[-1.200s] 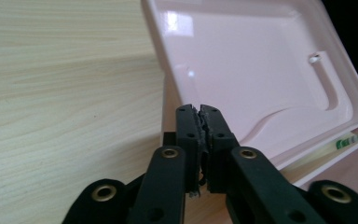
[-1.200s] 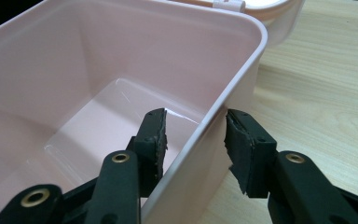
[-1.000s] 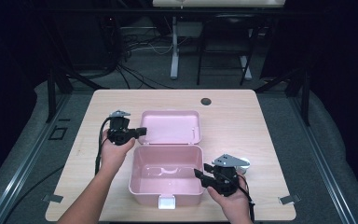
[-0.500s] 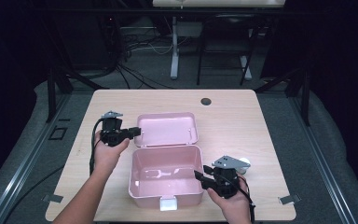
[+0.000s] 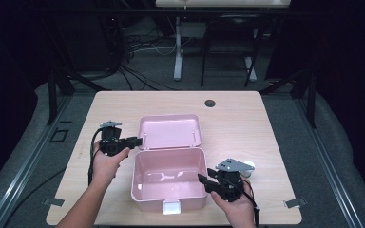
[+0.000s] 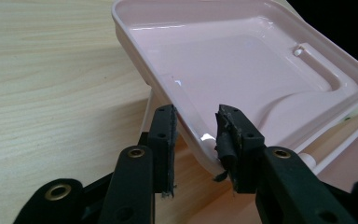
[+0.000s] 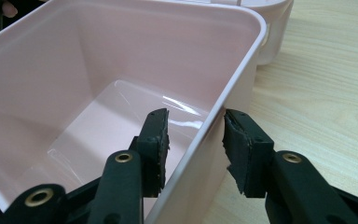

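On the left side of the desk (image 5: 100, 104), the left claw (image 5: 140, 139) is sitting at the edge of the pink lid (image 5: 171, 131), which is lying swung back flat behind the pink box (image 5: 168, 178). Its jaws have just been opening, and now they are standing partly apart with the lid's rim (image 6: 191, 140) running between them, the pads no longer pressing on it. So the lid is looking released, resting on its hinges.

In the middle, the box is sitting open near the front edge of the desk, empty inside, its white latch (image 5: 171, 207) facing the person. It is looking like thin, glossy moulded plastic: light, stiff enough to keep its shape, but slick under rubber pads and likely to slide on the wood if pushed. The rims are looking like the best places to pinch.

Over on the right, the right claw (image 5: 204, 182) is straddling the box's right wall (image 7: 223, 121), one jaw inside, one outside, with a gap showing at the pads, so it is steadying rather than clamping.

No brand, label or writing is showing anywhere on the box or lid.
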Tool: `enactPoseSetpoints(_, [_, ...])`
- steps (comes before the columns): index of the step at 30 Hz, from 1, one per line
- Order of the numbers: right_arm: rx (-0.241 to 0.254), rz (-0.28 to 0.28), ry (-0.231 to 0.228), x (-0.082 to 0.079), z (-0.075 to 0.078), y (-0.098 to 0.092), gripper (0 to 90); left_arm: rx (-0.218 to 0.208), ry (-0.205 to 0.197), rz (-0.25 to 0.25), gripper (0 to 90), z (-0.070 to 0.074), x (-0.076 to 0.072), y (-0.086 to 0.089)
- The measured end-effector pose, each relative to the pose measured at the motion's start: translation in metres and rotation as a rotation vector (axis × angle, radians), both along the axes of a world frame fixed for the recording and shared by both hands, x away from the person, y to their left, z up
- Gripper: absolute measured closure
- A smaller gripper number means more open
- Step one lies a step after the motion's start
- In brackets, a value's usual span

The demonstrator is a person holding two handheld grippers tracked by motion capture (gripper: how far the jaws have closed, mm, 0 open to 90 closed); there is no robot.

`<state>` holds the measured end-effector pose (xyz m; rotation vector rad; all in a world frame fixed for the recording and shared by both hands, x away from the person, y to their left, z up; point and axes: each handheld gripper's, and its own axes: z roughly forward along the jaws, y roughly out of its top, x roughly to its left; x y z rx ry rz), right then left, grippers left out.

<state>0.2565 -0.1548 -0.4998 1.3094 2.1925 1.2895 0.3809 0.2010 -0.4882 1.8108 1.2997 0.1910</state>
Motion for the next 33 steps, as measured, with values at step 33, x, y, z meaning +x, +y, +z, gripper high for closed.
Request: enactPoseSetpoints(33, [0.008,0.003,-0.005,-0.002,0.003,-0.005,56.0,-0.022,0.001,-0.010,70.3,0.000,0.012,-0.010])
